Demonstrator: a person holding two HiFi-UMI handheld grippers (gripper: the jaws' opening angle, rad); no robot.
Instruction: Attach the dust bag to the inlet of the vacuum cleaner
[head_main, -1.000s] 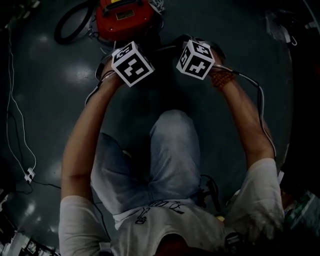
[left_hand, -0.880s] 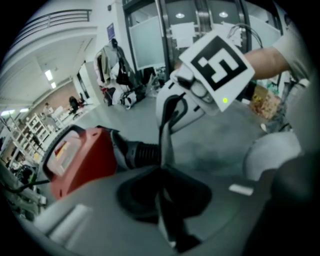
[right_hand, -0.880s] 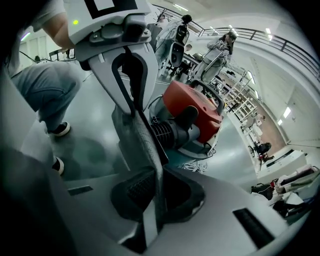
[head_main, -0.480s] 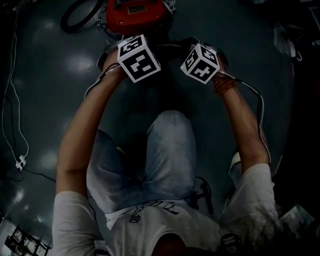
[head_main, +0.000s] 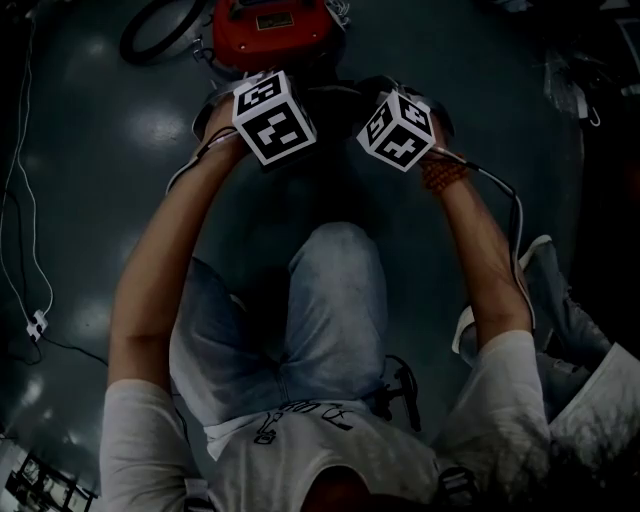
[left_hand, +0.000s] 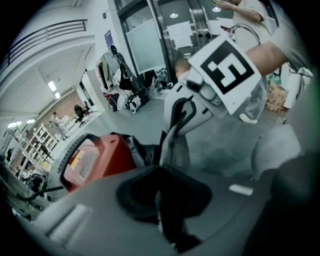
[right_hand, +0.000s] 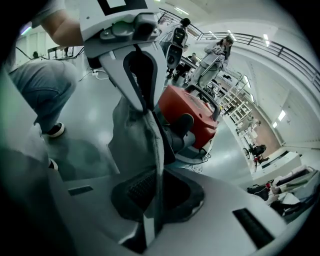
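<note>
Dust bag (right_hand: 132, 135) | clamped in right gripper (right_hand: 151, 200) jaws | other edge clamped in left gripper (left_hand: 166, 202) jaws

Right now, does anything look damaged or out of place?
Nothing stands out. The left gripper and right gripper both pinch the grey dust bag, which hangs creased between them near the red vacuum cleaner.

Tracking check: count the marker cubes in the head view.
2. The left cube sits just below the red vacuum; the right cube is beside it, to its right. None looks hidden.
</note>
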